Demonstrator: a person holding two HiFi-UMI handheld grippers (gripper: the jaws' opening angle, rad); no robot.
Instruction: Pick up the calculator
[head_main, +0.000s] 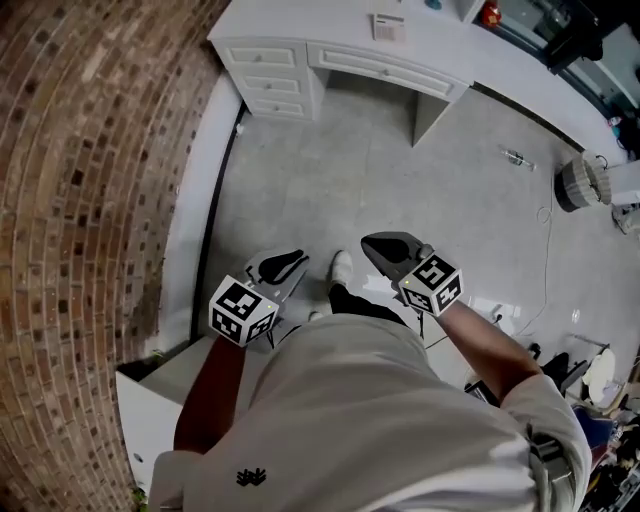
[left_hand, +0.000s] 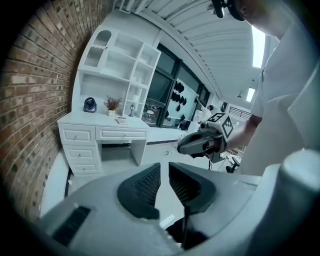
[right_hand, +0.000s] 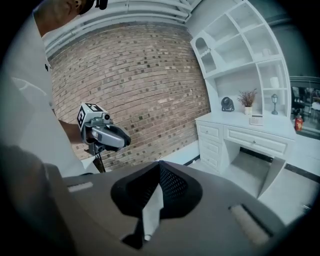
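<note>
While head view omits shelves (left_hand: 125, 50), gripper views show them above calculator (left_hand: 121, 120)

shirt (head_main: 380, 420): white, short-sleeved; emblem (head_main: 251, 477): small, black; trousers (head_main: 362, 302): black; shoe (head_main: 342, 266): white

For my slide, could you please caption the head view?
Person holds left gripper and right gripper before a white desk.

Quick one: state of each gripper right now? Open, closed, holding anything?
Left gripper: open by a narrow gap, nothing between the jaws.
Right gripper: closed, holding nothing.
</note>
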